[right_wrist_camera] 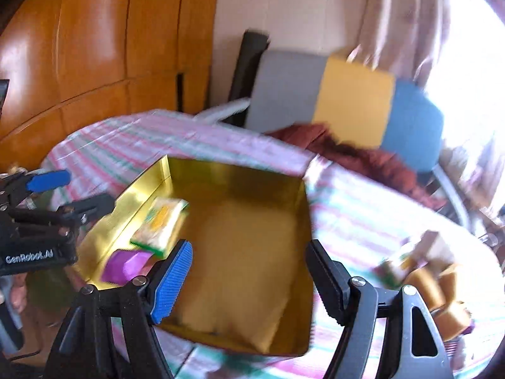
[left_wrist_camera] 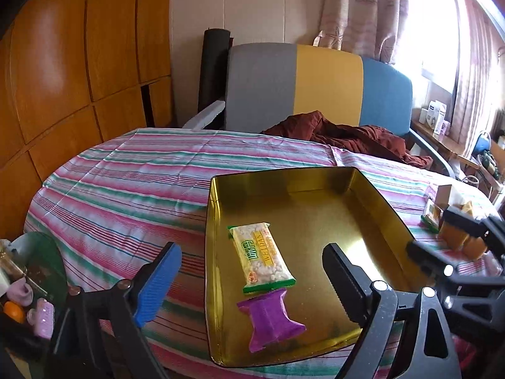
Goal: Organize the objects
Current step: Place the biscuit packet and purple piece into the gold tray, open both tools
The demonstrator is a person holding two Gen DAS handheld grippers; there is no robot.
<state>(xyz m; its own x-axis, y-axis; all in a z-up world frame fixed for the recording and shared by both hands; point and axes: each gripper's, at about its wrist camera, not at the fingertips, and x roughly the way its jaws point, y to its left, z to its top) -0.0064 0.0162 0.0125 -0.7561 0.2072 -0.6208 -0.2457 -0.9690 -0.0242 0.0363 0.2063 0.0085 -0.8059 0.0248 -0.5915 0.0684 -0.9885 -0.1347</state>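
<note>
Two snack packets in one gold tin (left_wrist_camera: pixel 372 189): yellow-green bar (left_wrist_camera: pixel 261 257) reading "WEIDAN", long axis running away from the jaws, and purple packet (left_wrist_camera: pixel 270 322) nearer. Both between the spread, empty left gripper (left_wrist_camera: pixel 252 279). Right gripper (right_wrist_camera: pixel 249 276) spread too, empty over bare tin floor; packets left of its blue pad. "GenRobot.AI" printed on the left gripper's body.

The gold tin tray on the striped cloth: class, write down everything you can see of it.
The tin tray is a shallow rectangular box with rounded corners, shiny gold metal inside, with low upright walls and no lid on. It sits flat on the striped cloth. Two snack packets lie in its near left part: a yellow-green packet and a purple packet, ends touching. The rest of its floor is bare. Neither gripper touches it.
</note>
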